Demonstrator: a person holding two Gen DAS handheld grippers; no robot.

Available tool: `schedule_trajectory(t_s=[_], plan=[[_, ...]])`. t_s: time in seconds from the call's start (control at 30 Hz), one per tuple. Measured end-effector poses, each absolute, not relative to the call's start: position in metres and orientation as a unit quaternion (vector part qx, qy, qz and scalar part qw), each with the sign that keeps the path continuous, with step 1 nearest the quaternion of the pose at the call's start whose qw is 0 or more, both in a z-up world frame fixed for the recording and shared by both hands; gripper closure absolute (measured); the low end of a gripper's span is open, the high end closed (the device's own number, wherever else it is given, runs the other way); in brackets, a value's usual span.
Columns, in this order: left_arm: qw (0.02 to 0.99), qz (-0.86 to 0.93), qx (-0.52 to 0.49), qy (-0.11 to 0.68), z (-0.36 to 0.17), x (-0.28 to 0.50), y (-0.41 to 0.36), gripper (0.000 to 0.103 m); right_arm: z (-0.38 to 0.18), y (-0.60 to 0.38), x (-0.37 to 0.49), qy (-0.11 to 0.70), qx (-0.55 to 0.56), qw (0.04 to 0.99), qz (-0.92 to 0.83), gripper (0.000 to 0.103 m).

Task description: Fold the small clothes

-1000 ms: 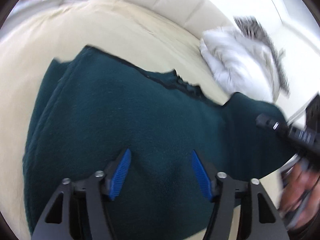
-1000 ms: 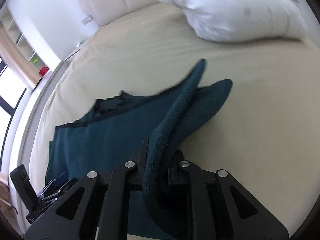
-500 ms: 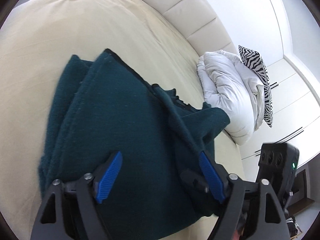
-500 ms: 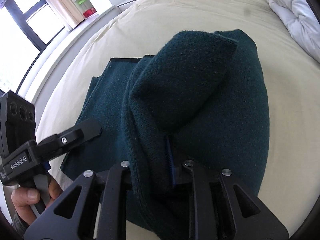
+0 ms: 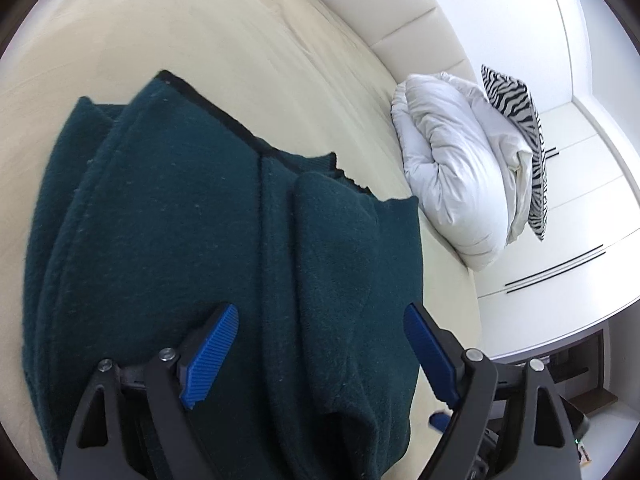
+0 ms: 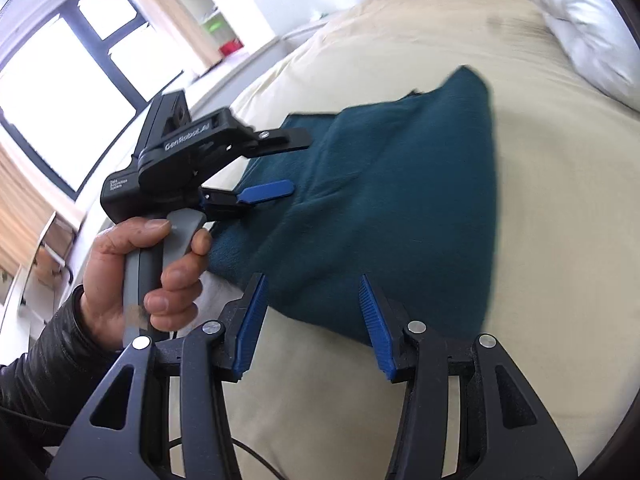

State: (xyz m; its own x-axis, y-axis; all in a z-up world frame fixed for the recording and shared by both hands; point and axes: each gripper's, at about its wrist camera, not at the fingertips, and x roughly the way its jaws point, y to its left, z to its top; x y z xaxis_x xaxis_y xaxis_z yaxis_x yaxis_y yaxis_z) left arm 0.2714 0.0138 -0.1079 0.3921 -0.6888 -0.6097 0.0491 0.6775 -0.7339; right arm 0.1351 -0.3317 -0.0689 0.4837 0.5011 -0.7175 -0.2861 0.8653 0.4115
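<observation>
Fleece is lying folded on the bed, thick, soft and light, so it is looking floppy rather than slippery. Left gripper is hovering over it, jaws having just been opening, nothing pinched. Right gripper has also just been opening, cloth beyond its pads. Best hold, I reckon: 1 hemmed corner each.

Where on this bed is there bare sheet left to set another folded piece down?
Bare cream sheet runs wide between the dark green garment and the headboard, and in the right wrist view on the near side by the right claw. It is crowded toward the white duvet with the zebra pillow.
</observation>
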Motion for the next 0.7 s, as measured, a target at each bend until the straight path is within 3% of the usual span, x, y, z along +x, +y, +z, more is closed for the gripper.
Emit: schedule_trajectory(t_s=[0.1, 0.23, 0.4, 0.7], plan=[[0.769, -0.233, -0.306, 0.510, -0.109, 0.279, 0.006, 0.017, -0.077, -0.382, 0.132, 0.434, 0.177, 0.866, 0.174, 0.058], [0.783, -0.192, -0.290, 0.515, -0.099, 0.282, 0.013, 0.029, -0.093, -0.414, 0.124, 0.438, 0.194, 0.870, 0.117, 0.056], [0.827, -0.178, -0.260, 0.466, -0.069, 0.273, 0.023, 0.029, -0.106, -0.428, 0.123, 0.415, 0.237, 0.868, 0.133, 0.056], [0.766, -0.233, -0.288, 0.526, -0.101, 0.282, 0.003, 0.034, -0.125, -0.414, 0.120, 0.410, 0.288, 0.849, 0.169, 0.056]])
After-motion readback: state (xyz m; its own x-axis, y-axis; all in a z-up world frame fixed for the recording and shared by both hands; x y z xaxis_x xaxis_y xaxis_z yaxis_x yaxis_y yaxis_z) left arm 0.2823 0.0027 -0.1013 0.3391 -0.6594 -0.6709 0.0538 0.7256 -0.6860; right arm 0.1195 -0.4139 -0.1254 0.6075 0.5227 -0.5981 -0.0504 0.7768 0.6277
